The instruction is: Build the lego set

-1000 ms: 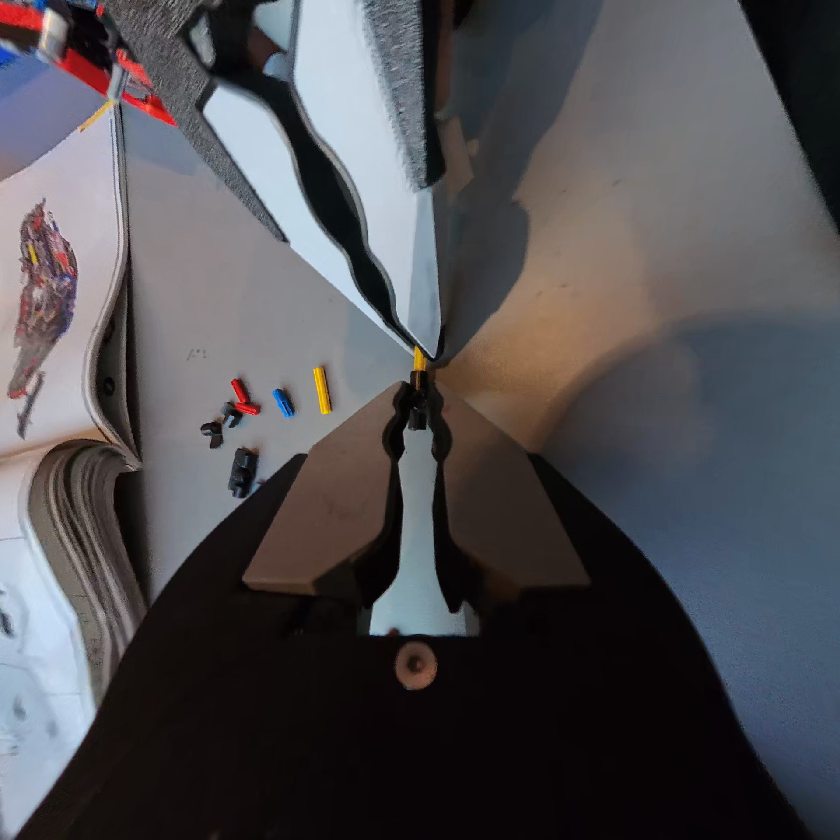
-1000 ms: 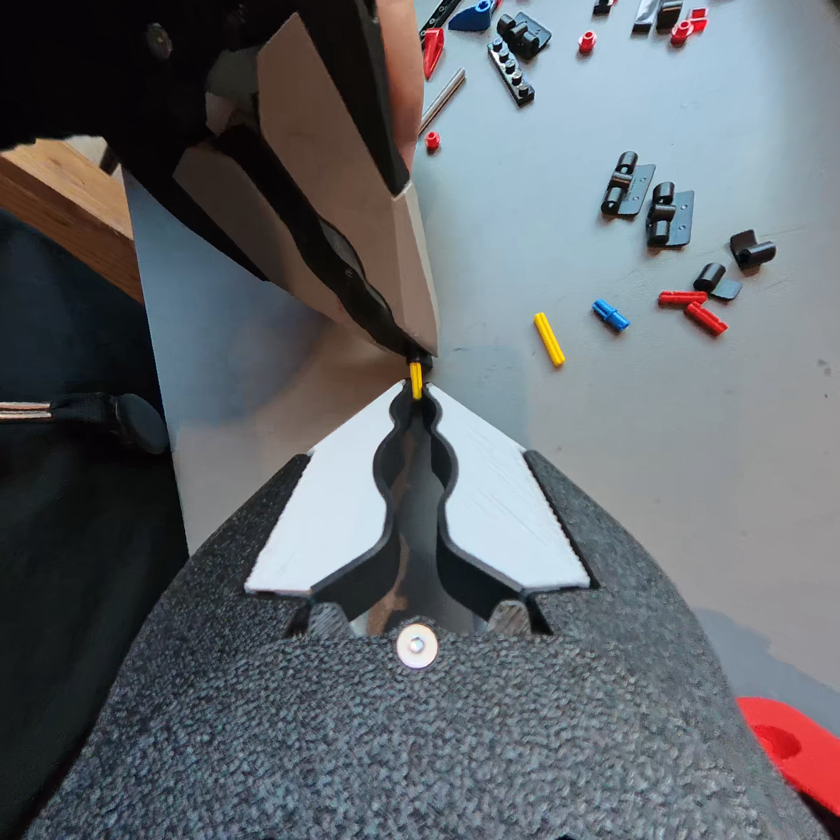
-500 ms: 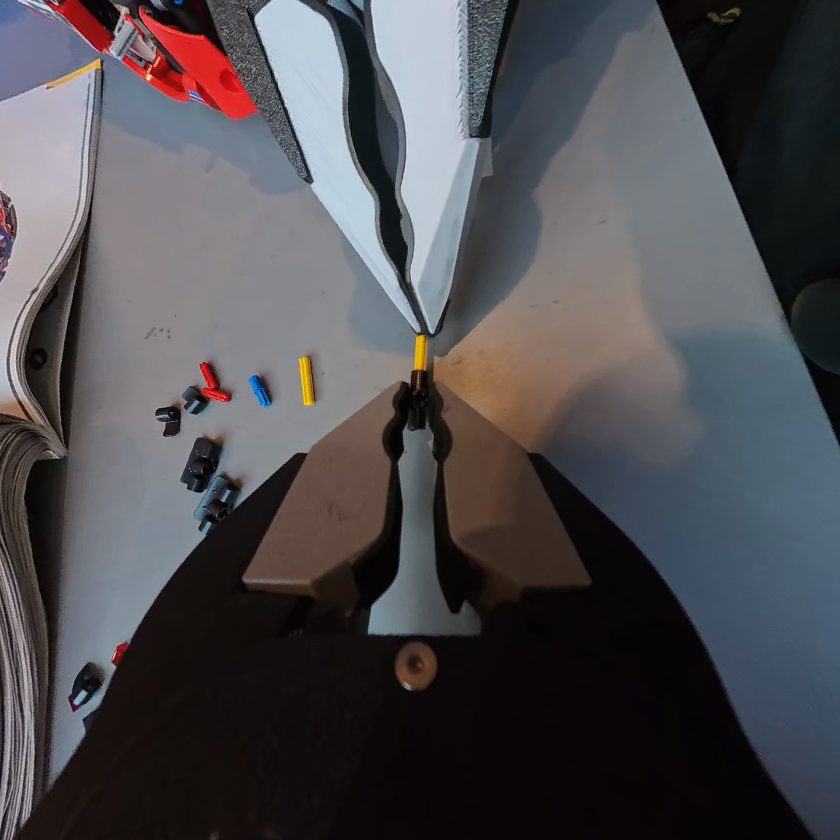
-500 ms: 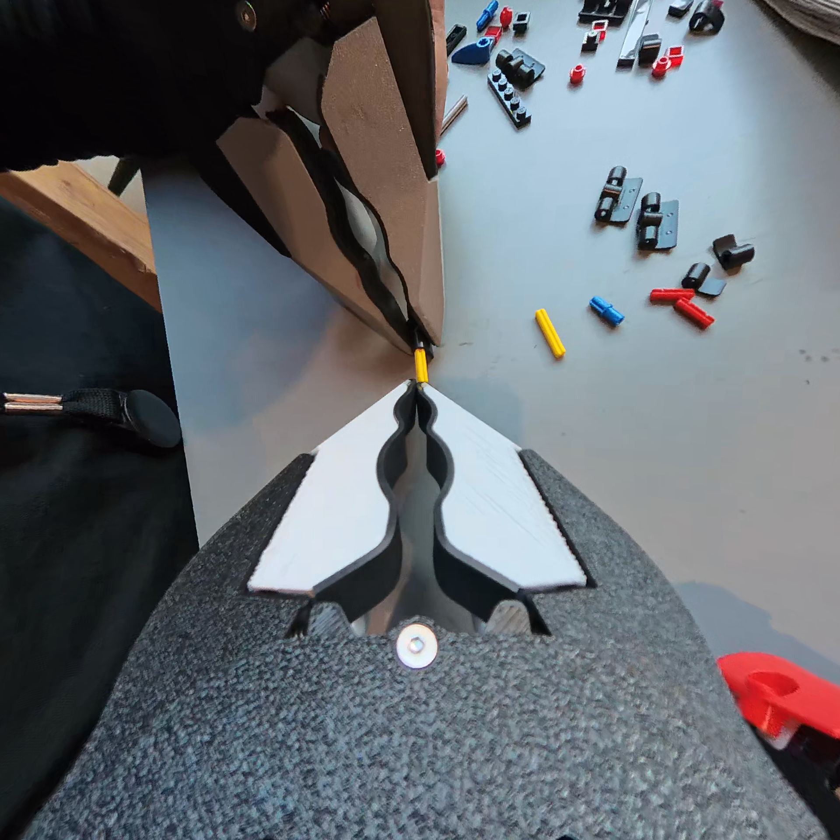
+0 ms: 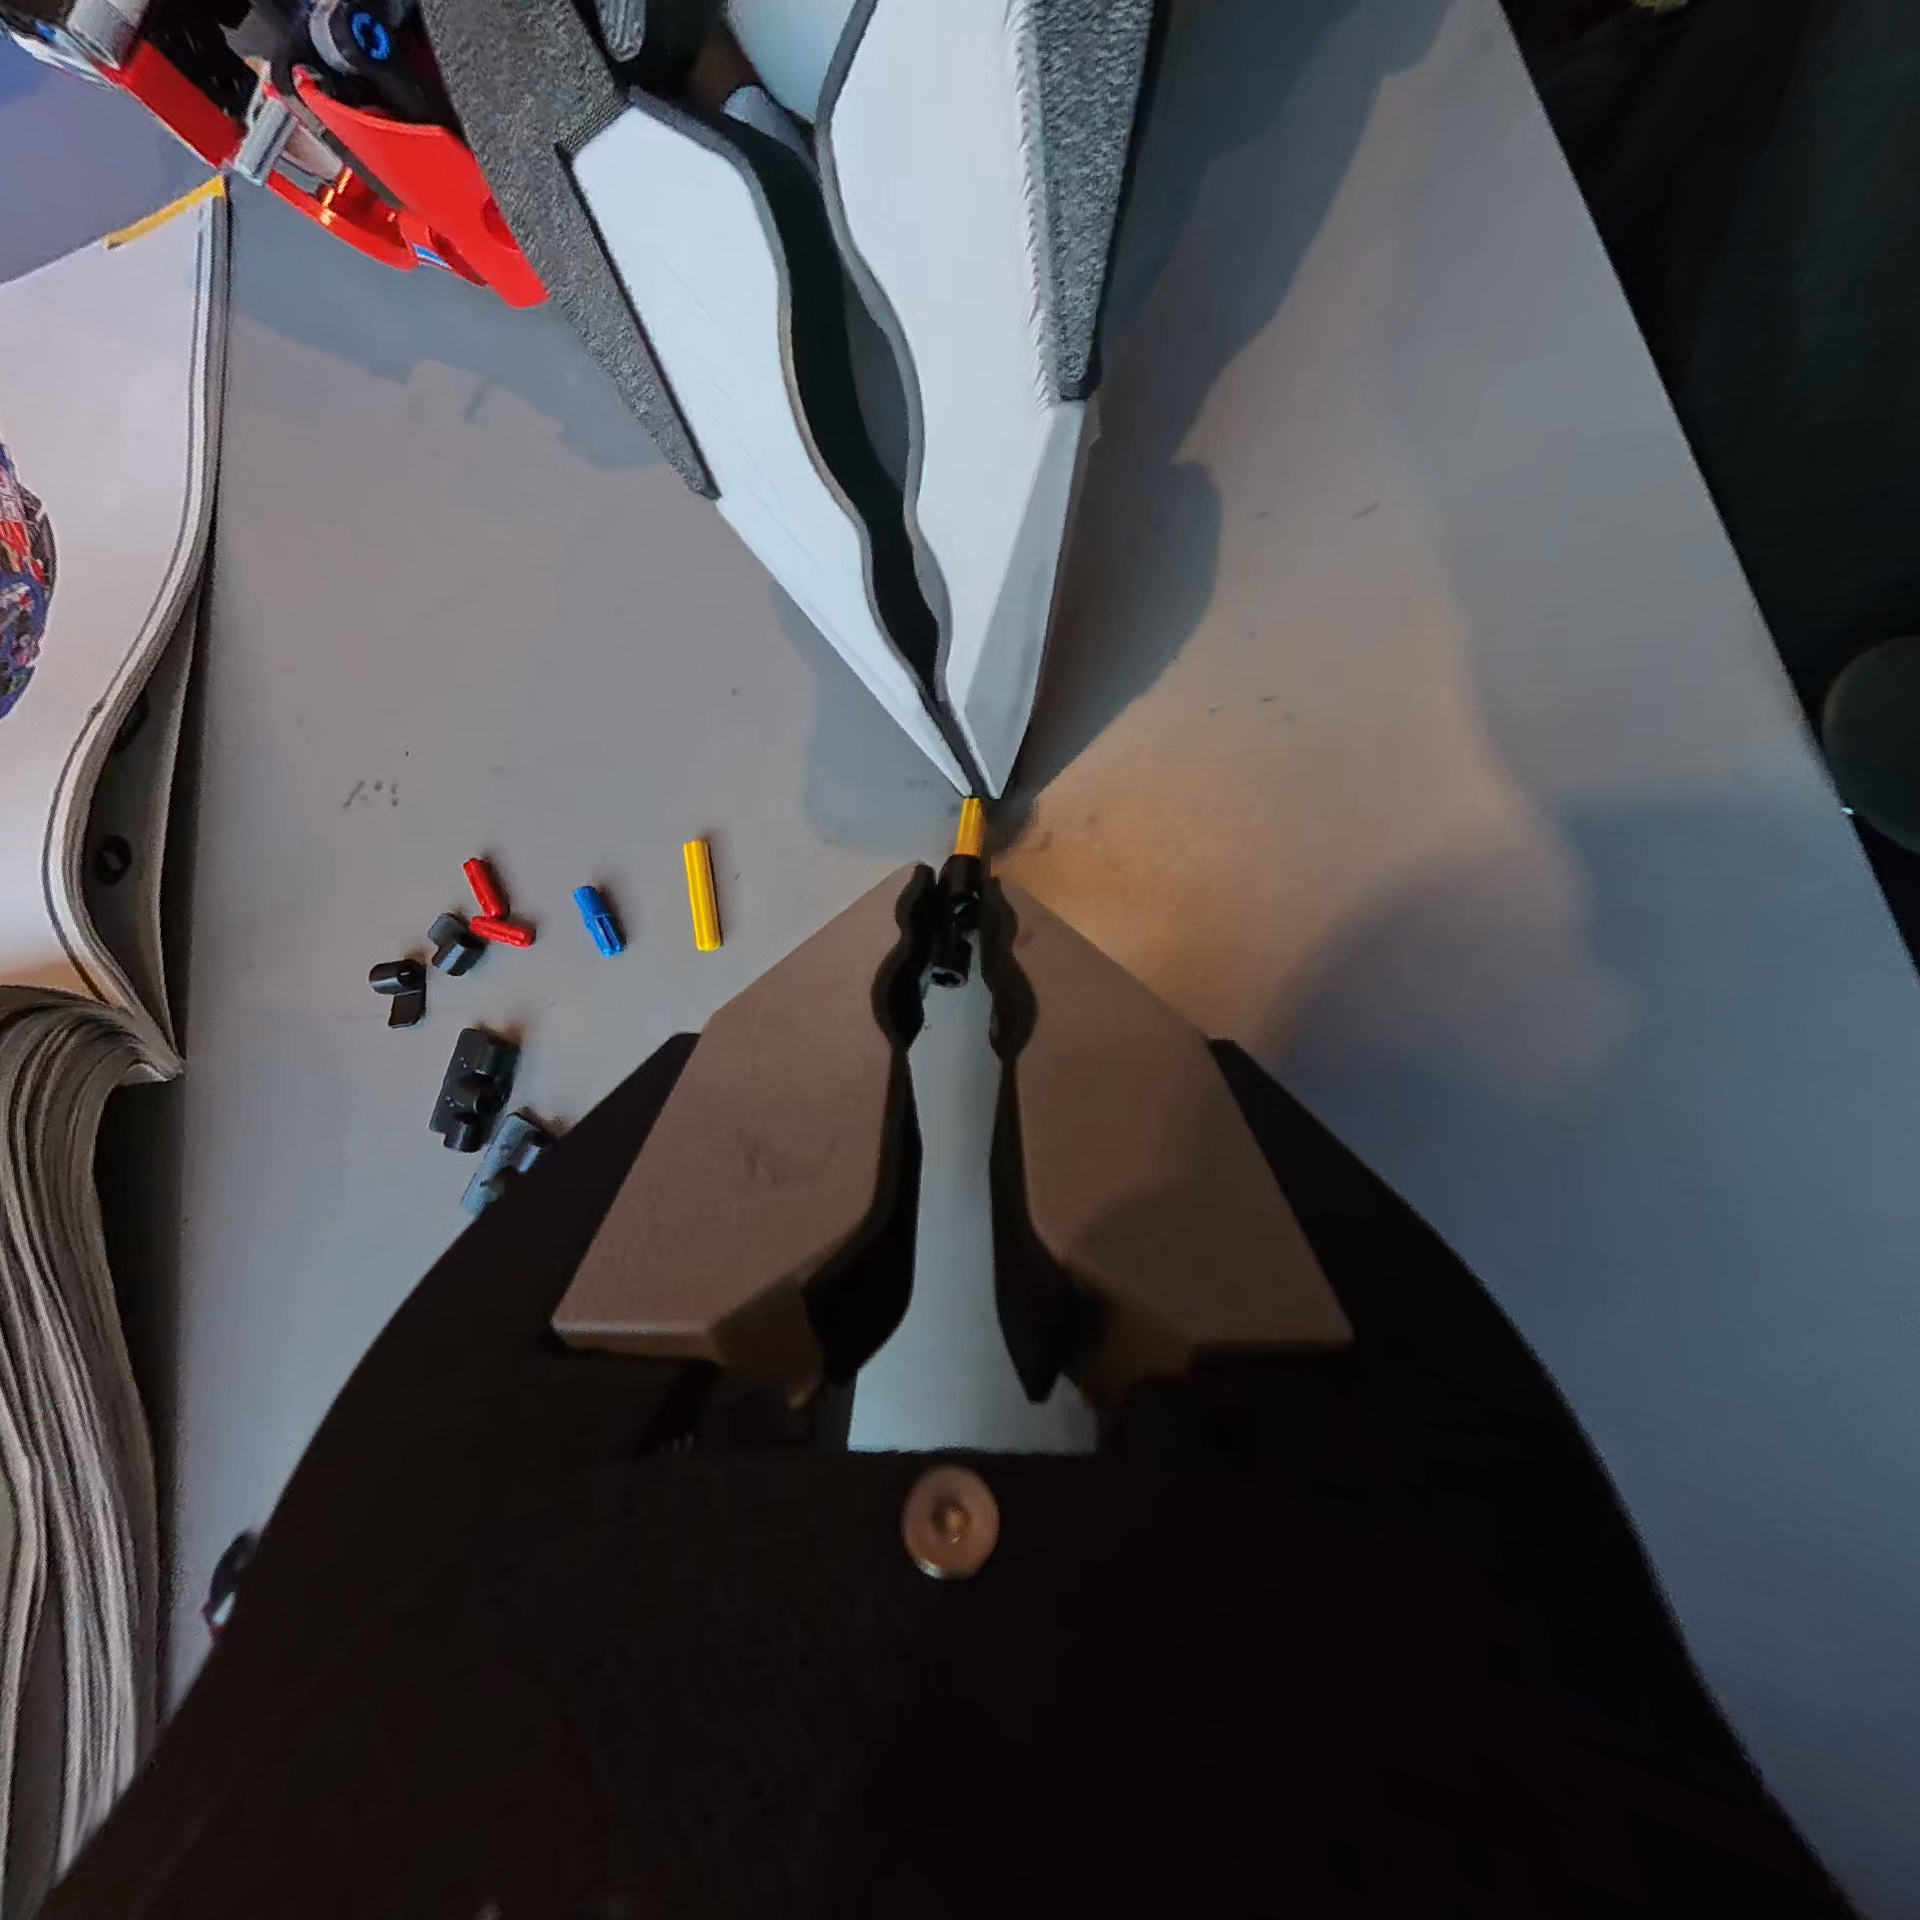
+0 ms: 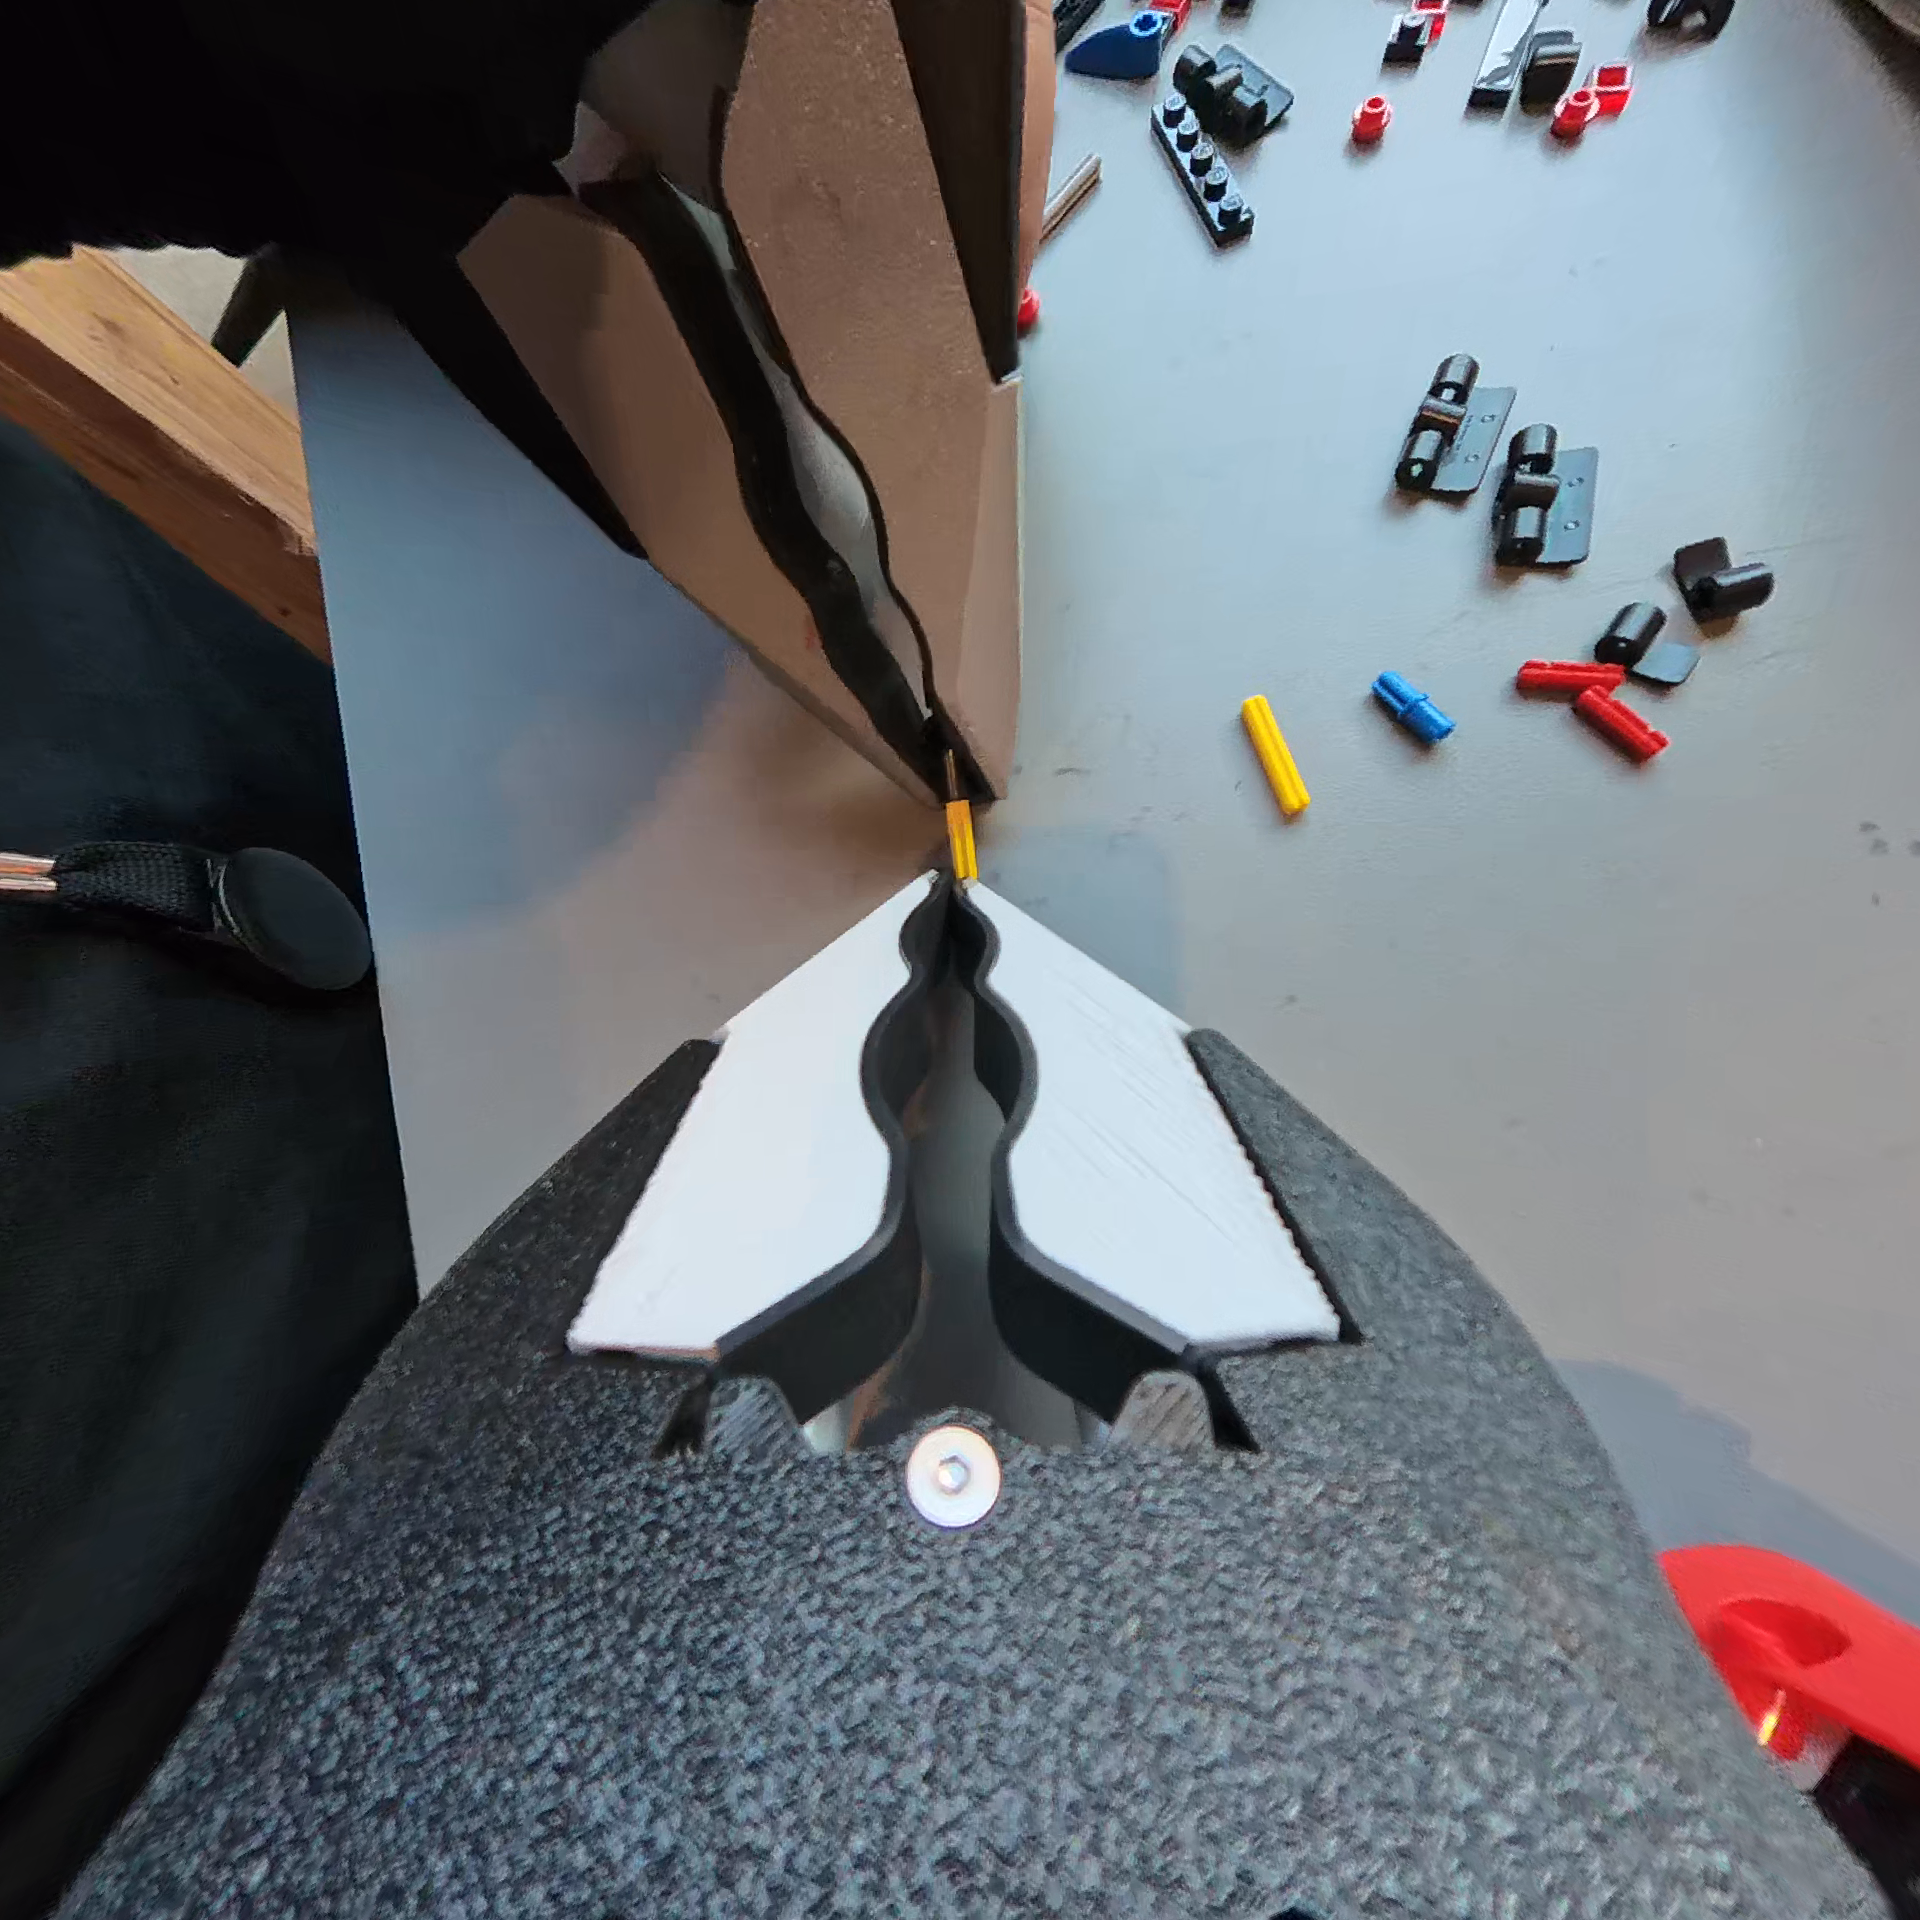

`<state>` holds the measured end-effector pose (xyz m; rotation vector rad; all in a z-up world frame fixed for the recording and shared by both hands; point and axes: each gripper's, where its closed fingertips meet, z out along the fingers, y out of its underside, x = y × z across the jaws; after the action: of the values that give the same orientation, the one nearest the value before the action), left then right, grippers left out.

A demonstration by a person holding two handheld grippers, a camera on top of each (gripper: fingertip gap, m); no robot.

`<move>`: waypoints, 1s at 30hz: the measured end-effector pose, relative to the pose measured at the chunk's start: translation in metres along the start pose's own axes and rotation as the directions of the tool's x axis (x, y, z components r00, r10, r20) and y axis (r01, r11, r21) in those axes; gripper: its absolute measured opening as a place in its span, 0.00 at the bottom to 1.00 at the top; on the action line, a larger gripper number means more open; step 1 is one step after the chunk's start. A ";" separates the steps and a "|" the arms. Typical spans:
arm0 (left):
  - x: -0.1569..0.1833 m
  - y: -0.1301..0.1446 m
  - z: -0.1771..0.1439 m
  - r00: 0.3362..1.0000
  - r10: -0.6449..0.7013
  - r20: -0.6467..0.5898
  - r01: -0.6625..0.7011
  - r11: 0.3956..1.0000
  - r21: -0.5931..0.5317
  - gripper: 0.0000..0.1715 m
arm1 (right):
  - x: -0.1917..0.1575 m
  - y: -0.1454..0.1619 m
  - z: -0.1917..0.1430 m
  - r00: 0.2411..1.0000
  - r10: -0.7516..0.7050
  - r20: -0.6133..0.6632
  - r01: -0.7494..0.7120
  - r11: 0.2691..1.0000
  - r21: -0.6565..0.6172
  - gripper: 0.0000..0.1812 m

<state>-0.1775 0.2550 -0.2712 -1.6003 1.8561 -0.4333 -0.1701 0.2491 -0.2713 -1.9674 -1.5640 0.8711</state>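
The left gripper [image 5: 953, 914] is pinched onto a small black connector [image 5: 951, 930], right at its fingertips. From that connector a yellow axle [image 5: 969, 827] sticks out toward 12 o'clock, and its far end meets the tips of the right gripper [image 5: 977, 790], which comes down from 12 o'clock in the left wrist view. In the right wrist view, the right gripper [image 6: 951, 883] has its tips drawn together on the near end of the yellow axle [image 6: 960, 840]; how much of the axle sits inside is hard to tell. The left gripper [image 6: 961, 774] hangs in from 11 o'clock there, and the black connector is mostly buried in its dark jaws. The pair of tools is held over the grey table [image 5: 1351, 727], near its edge.

At 9 o'clock of the left fingertips lie loose parts: a second yellow axle [image 5: 701, 896], a blue pin [image 5: 600, 921], two red pins [image 5: 494, 906] touching in a V, and black hinge pieces [image 5: 473, 1091], one partly hidden by the gripper body. An open instruction booklet [image 5: 104, 540] is cut off at the left edge. The red model [image 5: 343, 156] at 11 o'clock is cropped and partly behind the right gripper. More pieces at 1 o'clock in the right view, including a black studded plate [image 6: 1202, 171], run off the top edge.
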 end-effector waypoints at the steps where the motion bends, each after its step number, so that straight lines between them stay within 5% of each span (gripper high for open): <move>1: 0.000 0.000 0.000 1.000 0.005 0.004 -0.005 1.000 0.000 0.03 | 0.000 0.000 0.000 1.000 0.004 -0.001 -0.004 1.000 0.002 0.00; 10: -0.005 0.006 -0.003 0.999 -0.026 0.033 0.027 0.999 -0.018 0.03 | 0.008 -0.009 -0.011 0.995 0.062 -0.074 -0.054 0.992 0.113 0.03; 19: -0.026 0.041 -0.025 0.954 -0.218 0.207 0.257 0.949 -0.182 0.03 | 0.015 -0.013 -0.030 0.984 0.040 -0.173 -0.002 0.977 0.215 0.06; 26: -0.013 0.013 -0.018 0.859 -0.480 0.177 0.499 0.863 -0.080 0.18 | 0.011 -0.031 -0.042 0.963 -0.092 -0.254 0.172 0.934 0.314 0.06; 30: -0.019 0.011 -0.046 0.791 -0.587 0.172 0.597 0.802 -0.006 0.20 | 0.009 -0.040 -0.061 0.940 -0.111 -0.323 0.246 0.877 0.413 0.06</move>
<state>-0.2146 0.2684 -0.2390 -2.1870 1.2171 -0.4958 -0.1514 0.2685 -0.2029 -1.5102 -1.2190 0.7438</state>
